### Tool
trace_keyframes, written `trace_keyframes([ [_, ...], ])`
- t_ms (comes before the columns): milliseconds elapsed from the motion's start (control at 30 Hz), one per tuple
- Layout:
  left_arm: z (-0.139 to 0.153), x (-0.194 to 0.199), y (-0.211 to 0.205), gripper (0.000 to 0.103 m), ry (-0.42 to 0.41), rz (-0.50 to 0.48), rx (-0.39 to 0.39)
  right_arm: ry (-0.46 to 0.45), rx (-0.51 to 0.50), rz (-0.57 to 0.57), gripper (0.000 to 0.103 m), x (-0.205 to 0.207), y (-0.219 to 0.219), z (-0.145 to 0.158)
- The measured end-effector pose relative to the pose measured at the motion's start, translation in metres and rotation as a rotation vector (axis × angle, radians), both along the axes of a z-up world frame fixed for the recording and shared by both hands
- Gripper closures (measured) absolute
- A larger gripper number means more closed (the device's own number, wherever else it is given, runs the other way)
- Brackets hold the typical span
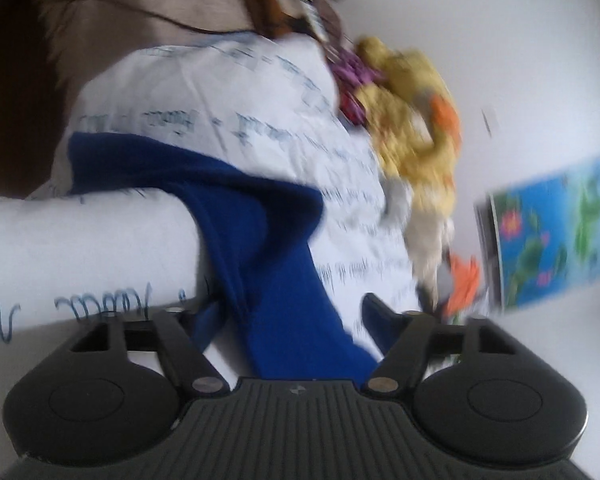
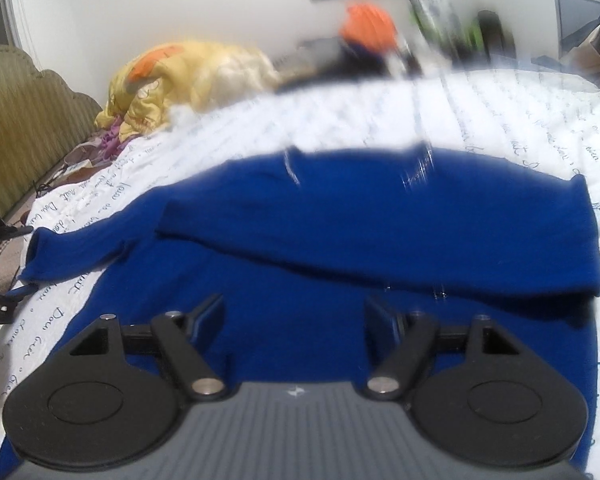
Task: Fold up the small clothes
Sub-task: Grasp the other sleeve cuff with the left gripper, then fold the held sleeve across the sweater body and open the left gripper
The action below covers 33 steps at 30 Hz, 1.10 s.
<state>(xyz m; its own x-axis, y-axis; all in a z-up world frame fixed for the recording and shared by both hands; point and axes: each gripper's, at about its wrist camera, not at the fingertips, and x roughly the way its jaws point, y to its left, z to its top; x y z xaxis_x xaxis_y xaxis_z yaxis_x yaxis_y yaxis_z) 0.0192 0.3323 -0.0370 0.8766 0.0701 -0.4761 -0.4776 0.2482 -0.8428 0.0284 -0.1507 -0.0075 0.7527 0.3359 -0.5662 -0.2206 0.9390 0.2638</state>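
We hold the left gripper (image 1: 288, 316) and right gripper (image 2: 294, 316), jaws wide and empty, over the soft, limp royal-blue knit garment (image 2: 340, 220) lying partly folded on the script-printed white bedsheet (image 2: 380, 112), best pinched at a hem edge.

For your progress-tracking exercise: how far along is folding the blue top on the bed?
Done: one sleeve of the blue top looks folded across its body. In hand: nothing; the right gripper is open above it and the left gripper is open. Left: the other sleeve and the yellow clothes pile.
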Motion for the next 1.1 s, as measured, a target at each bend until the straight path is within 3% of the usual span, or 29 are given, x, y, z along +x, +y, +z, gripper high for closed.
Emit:
trace_keyframes([
  [33,-0.002,0.0,0.005,0.05,0.003,0.035,-0.032,-0.001,0.002,-0.001,0.027,-0.001,-0.001,0.0],
  [167,-0.007,0.004,0.02,0.069,0.027,0.125,-0.106,-0.001,0.009,-0.011,0.027,-0.003,-0.004,0.001],
  [200,-0.007,0.006,0.021,0.079,0.036,0.134,-0.111,-0.001,0.009,-0.014,0.027,-0.003,-0.005,0.001],
  [233,-0.006,0.008,0.022,0.097,0.047,0.138,-0.109,-0.003,0.011,-0.016,0.027,-0.004,-0.006,0.001],
  [333,0.003,0.016,0.016,0.1,0.098,0.142,-0.036,-0.005,0.018,-0.025,0.027,-0.005,-0.01,0.002],
  [400,0.018,0.022,0.003,0.1,0.127,0.141,0.09,-0.006,0.021,-0.033,0.027,-0.006,-0.013,0.002],
  [533,0.066,0.04,-0.053,0.1,0.155,0.086,0.457,-0.008,0.036,-0.066,0.027,-0.008,-0.022,0.001],
  [600,0.088,0.051,-0.097,0.1,0.13,-0.017,0.667,-0.011,0.051,-0.091,0.027,-0.008,-0.029,0.002],
  [667,0.106,0.058,-0.162,0.1,0.057,-0.22,0.955,-0.017,0.063,-0.118,0.027,-0.009,-0.036,0.003],
  [700,0.107,0.058,-0.191,0.098,0.023,-0.33,1.079,-0.02,0.068,-0.132,0.027,-0.009,-0.04,0.003],
  [767,0.099,0.05,-0.253,0.081,-0.062,-0.625,1.309,-0.021,0.074,-0.156,0.027,-0.009,-0.048,0.004],
  [800,0.09,0.04,-0.28,0.061,-0.107,-0.757,1.396,-0.021,0.076,-0.168,0.027,-0.009,-0.052,0.004],
  [833,0.079,0.027,-0.305,0.034,-0.142,-0.851,1.482,-0.022,0.078,-0.179,0.027,-0.009,-0.056,0.004],
  [900,0.056,-0.003,-0.341,0.006,-0.204,-0.889,1.659,-0.024,0.08,-0.201,0.026,-0.01,-0.063,0.005],
  [967,0.039,-0.026,-0.36,0.003,-0.251,-0.951,1.765,-0.023,0.08,-0.217,0.026,-0.01,-0.068,0.005],
  [1033,0.03,-0.035,-0.365,0.003,-0.255,-1.03,1.767,-0.025,0.078,-0.227,0.026,-0.01,-0.072,0.005],
  [1100,0.027,-0.038,-0.361,0.003,-0.239,-1.025,1.755,-0.028,0.074,-0.227,0.026,-0.007,-0.072,0.006],
])
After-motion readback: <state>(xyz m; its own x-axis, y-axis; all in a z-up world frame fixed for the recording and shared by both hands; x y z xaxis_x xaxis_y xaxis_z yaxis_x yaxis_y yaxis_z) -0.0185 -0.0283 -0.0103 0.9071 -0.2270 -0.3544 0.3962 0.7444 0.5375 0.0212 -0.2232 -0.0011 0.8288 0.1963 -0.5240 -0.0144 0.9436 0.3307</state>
